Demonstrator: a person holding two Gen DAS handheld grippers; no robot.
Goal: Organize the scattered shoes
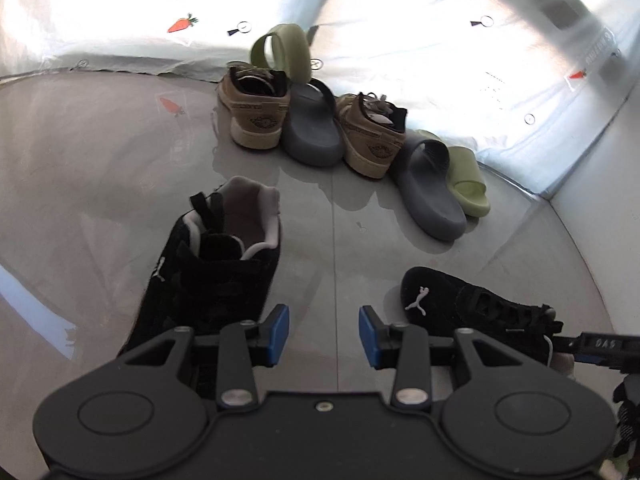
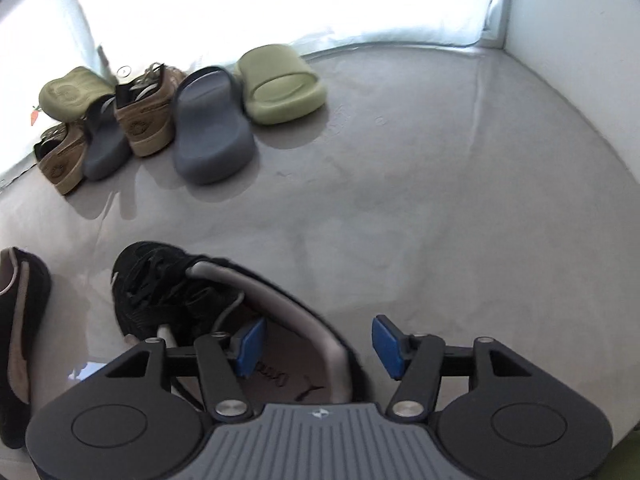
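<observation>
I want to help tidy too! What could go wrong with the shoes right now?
The right gripper is open with the heel collar of the black suede laced sneaker between its pads, so a careless pull might drag or tip that sneaker. The pale green foam slide is perched on the tan suede sneaker at the back; a bump could knock it down. The other black suede sneaker sits close by the open left gripper and could get nudged.

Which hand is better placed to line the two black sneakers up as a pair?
Probably the right. The right gripper sits with open jaws straddling the heel collar of the right black sneaker. The left gripper hangs open over bare floor between both sneakers.
</observation>
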